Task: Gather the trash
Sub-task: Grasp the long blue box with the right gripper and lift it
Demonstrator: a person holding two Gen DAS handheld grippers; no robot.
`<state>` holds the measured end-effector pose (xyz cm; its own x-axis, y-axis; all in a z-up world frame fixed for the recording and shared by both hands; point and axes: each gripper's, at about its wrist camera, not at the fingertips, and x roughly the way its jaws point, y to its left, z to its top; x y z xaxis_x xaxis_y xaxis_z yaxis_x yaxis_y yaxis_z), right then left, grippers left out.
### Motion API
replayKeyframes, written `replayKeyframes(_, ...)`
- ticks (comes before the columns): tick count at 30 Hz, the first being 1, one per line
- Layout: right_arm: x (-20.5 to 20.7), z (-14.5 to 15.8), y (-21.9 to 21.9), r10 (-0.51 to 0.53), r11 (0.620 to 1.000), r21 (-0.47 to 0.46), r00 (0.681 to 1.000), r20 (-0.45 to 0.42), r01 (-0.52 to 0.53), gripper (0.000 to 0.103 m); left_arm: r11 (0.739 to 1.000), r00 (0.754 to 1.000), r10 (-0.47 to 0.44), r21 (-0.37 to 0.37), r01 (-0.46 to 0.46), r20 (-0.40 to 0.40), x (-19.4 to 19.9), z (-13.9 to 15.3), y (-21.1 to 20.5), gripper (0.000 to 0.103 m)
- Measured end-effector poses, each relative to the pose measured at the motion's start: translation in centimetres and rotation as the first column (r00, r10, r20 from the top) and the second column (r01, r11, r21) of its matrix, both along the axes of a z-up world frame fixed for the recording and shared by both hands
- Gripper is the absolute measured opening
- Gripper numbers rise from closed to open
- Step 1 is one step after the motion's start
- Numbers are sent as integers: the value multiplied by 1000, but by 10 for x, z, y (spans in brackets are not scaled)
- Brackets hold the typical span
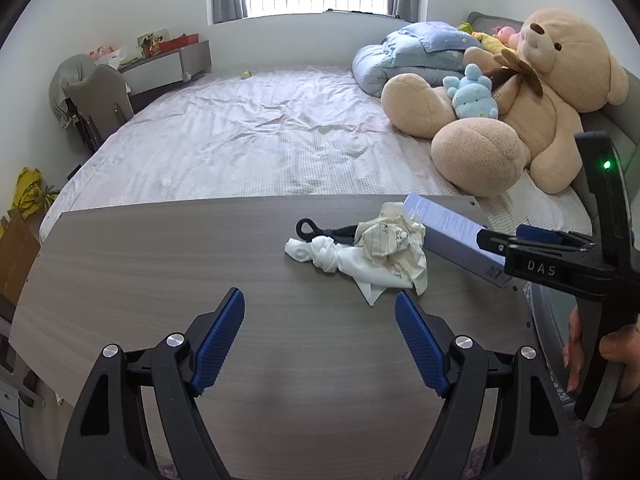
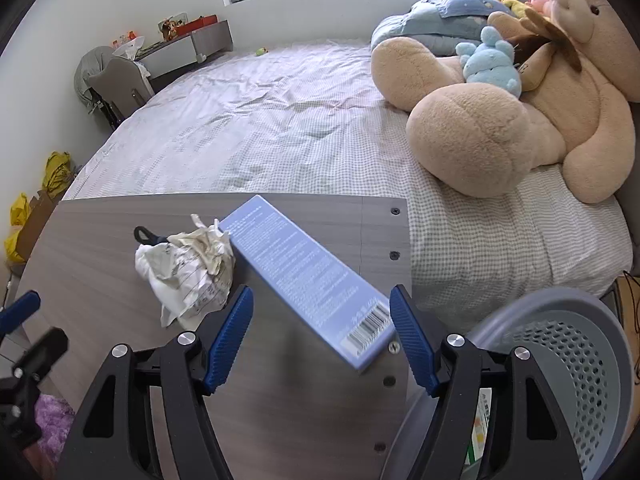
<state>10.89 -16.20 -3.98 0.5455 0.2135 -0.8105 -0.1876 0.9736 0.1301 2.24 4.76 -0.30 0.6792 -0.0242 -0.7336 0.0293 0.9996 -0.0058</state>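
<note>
A long light-blue carton [image 2: 304, 276] lies on the grey wooden table [image 2: 100, 240], its barcode end over the right edge; it also shows in the left wrist view [image 1: 448, 224]. Crumpled paper [image 2: 188, 276] and a white wad [image 1: 320, 254] lie beside it, over a black loop [image 1: 306, 227]. My right gripper [image 2: 322, 320] is open, its jaws astride the carton's near end, and it shows from the side in the left wrist view [image 1: 486, 240]. My left gripper [image 1: 320, 336] is open and empty, just short of the paper.
A grey perforated bin [image 2: 576, 356] stands below the table's right edge. A bed [image 1: 248, 140] lies behind the table with a big teddy bear [image 1: 520, 120], a blue plush [image 1: 474, 94] and a pillow [image 1: 416, 54]. Yellow bags [image 1: 30, 192] sit on the floor at left.
</note>
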Motion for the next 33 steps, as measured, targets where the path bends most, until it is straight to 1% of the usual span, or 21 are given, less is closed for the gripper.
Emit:
replayKeyframes(2,8,-5,2,22,1000,6,1000,-13,-22,72,1000,1000,10,-6,-10,15,6,1,2,78)
replayKeyframes(4,15,-9,5,44,999,-3,999,-20,-44,74,1000,1000,26,-17,-25,13,12,-3,5,79)
replayKeyframes(8,24,-15,12,89,996,-27,996,-21,-90,77,998,998,46,-38,-48,-41,23,-19,11,79)
replayKeyframes(10,30,-17,13,104,994,-36,994,-25,-105,79,998,997,51,-42,-53,-54,24,-24,13,79)
replayKeyframes(13,39,-20,13,115,993,-33,992,-50,-116,79,997,996,58,-54,-61,-62,24,-27,15,79)
replayKeyframes(19,50,-29,25,151,985,-76,984,-90,-158,79,995,995,75,-64,-80,-70,25,-30,17,79)
replayKeyframes(24,52,-34,35,179,976,-102,978,-103,-190,79,994,994,81,-68,-86,-79,26,-32,18,79)
replayKeyframes(27,50,-35,39,186,975,-109,978,-96,-196,79,994,993,86,-68,-92,-80,26,-34,20,79)
replayKeyframes(30,45,-36,45,201,970,-120,976,-89,-211,79,991,992,91,-84,-99,-92,27,-37,23,79)
replayKeyframes(33,38,-34,50,205,968,-134,976,-74,-213,65,990,991,102,-84,-110,-89,26,-37,24,79)
